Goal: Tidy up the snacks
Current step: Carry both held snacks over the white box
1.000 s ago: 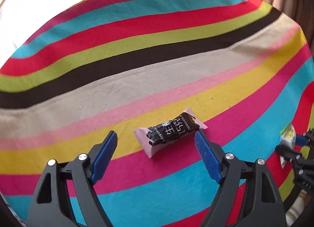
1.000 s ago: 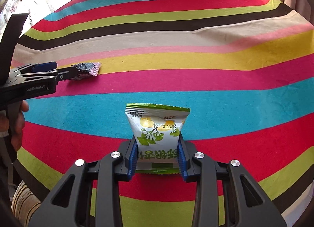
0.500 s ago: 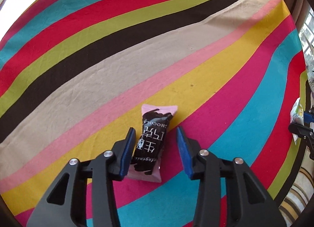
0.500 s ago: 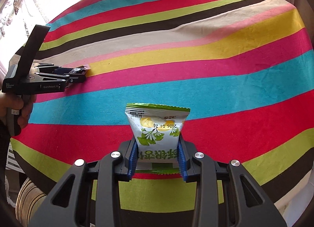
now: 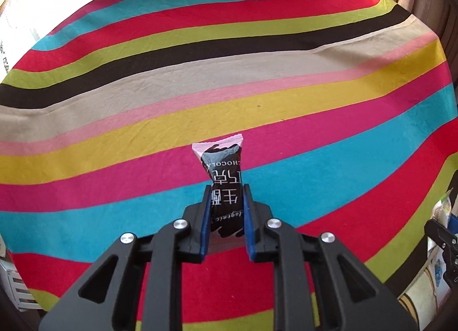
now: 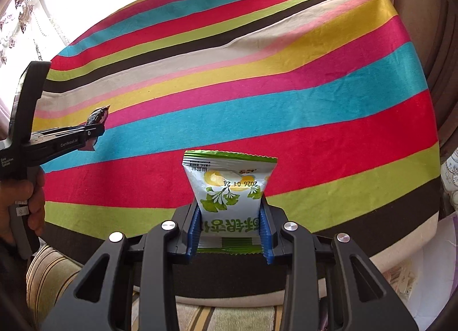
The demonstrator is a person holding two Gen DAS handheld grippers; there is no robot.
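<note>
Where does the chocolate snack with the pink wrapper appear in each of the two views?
Left wrist view: the chocolate snack sits at lower centre, clamped between the left gripper fingers.
Right wrist view: small at the left edge, sticking out of the left gripper, above the cloth.
Shared landmark: the striped tablecloth, with its dark brown stripe.

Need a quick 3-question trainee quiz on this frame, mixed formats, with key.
1. True or false: the left gripper is shut on the chocolate bar.
2. What does the right gripper hold? A) a green-and-white snack packet B) a drink can C) nothing
3. Fill in: in the right wrist view the chocolate bar is held ____ the striped tablecloth, not lying on it.

Key: 1 true; 2 A, the green-and-white snack packet; 3 above.
</note>
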